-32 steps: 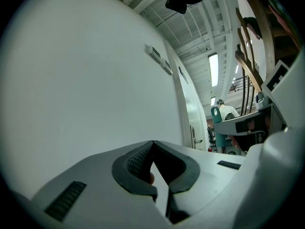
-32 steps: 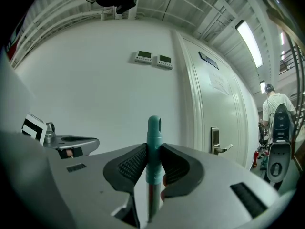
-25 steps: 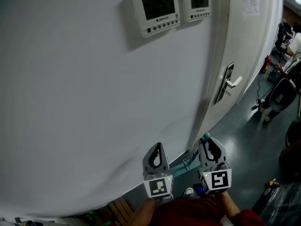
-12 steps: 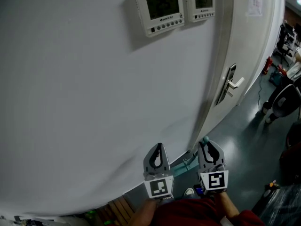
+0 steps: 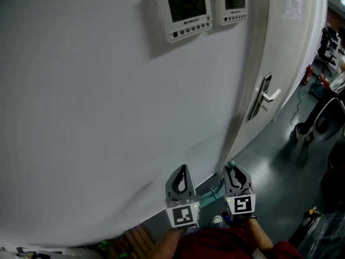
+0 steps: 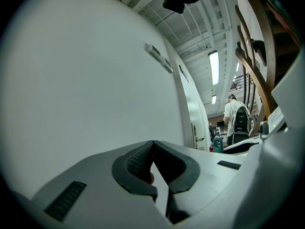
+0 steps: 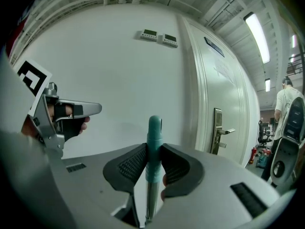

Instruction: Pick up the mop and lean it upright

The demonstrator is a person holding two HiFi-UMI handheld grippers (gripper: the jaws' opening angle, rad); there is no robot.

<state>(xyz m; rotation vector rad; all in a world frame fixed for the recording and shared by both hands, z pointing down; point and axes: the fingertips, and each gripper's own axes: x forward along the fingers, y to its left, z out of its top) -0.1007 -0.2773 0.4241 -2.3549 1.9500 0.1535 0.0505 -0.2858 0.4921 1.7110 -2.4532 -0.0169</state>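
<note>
The mop's handle stands upright close to the white wall [image 5: 108, 117], its teal grip [image 7: 154, 128] poking up between the pads of my right gripper [image 7: 153, 151]. That gripper is shut on the handle just below the tip. In the head view the right gripper [image 5: 233, 172] is at the bottom centre-right with the teal tip [image 5: 232, 164] above it. A teal part of the mop [image 5: 209, 190] shows low by the wall's foot. My left gripper [image 5: 181, 171] hangs beside it to the left, shut and empty [image 6: 152, 144], apart from the handle.
Two control panels [image 5: 183, 9] hang high on the wall. A white door [image 5: 285, 58] with a lever handle [image 5: 264, 97] is to the right. A person with a backpack [image 7: 288, 128] stands further right on the dark floor. Wooden slats [image 5: 137, 236] lie at the bottom left.
My right gripper has sunk a little with the mop handle in it. The left gripper has stayed where it was.
</note>
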